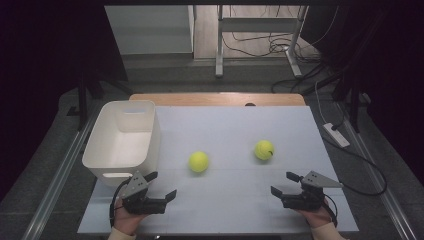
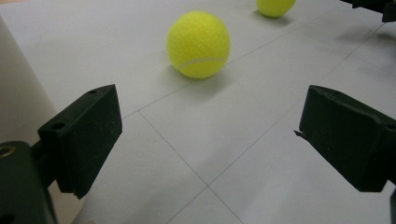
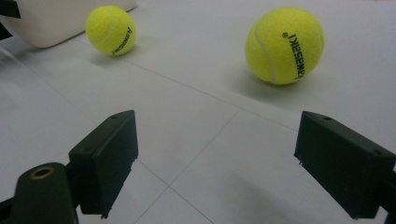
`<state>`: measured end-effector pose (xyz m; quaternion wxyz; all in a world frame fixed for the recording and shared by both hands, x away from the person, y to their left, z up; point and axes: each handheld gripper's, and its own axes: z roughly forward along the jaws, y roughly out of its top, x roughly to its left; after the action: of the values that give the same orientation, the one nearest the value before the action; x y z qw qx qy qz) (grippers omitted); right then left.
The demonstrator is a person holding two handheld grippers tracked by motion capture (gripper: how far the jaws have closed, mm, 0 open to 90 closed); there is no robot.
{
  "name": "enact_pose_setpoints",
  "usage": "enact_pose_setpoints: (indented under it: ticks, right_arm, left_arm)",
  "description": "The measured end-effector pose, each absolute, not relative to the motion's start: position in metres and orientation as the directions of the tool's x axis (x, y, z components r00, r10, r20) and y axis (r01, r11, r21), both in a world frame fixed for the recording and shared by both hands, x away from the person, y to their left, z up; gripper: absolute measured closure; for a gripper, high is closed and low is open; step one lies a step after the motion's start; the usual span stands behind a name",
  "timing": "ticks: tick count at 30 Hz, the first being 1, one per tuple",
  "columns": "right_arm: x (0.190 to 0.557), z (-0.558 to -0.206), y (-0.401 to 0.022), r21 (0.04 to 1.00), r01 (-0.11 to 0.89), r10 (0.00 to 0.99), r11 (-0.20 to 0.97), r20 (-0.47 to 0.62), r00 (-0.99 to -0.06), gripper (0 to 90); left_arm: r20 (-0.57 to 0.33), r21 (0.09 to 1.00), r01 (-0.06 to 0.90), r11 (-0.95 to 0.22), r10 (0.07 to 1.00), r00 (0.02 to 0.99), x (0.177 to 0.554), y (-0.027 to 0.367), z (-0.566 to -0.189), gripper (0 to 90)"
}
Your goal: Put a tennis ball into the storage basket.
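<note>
Two hands come in from the near edge of the bench (image 1: pixel 225 210), each holding a hand-held gripper. Left hand-held gripper (image 1: pixel 164 186) sits just in front of a white tub (image 1: pixel 107 150), its jaws spread apart with nothing between them. Right hand-held gripper (image 1: pixel 284 183) rests toward the other near corner, jaws likewise apart and empty.

Two yellow tennis balls lie on the pale bench beyond them. Left ball (image 1: pixel 198 161) sits near the middle, a short way to the right of the tub and ahead of the left hand-held gripper. Right ball (image 1: pixel 264 150) lies a little farther back, ahead of the right hand-held gripper. They are well apart from each other and from both tools. The tub stands upright at the left edge and looks empty.

The work appears to be picking up the balls, probably for the tub. To do the reach well, each tool should line up so its ball sits centred between the open jaws, come in low and level, and close across the ball's widest part. Nudging a ball with one jaw first would likely send it rolling, so the approach should be straight and the closing gentle.
</note>
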<state>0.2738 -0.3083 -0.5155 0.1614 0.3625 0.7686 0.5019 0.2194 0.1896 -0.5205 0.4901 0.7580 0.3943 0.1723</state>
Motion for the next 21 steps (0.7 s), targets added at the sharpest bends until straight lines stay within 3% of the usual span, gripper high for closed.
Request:
enact_pose_setpoints:
  ticks: [21]
  right_arm:
    - [0.2728,-0.5150,-0.3090,0.890,0.400,0.725,0.220,0.125,-0.677,13.5]
  left_arm:
    - [-0.107,0.885,0.413,-0.213,0.771,0.627,0.2186,0.1848,-0.5150,7.2]
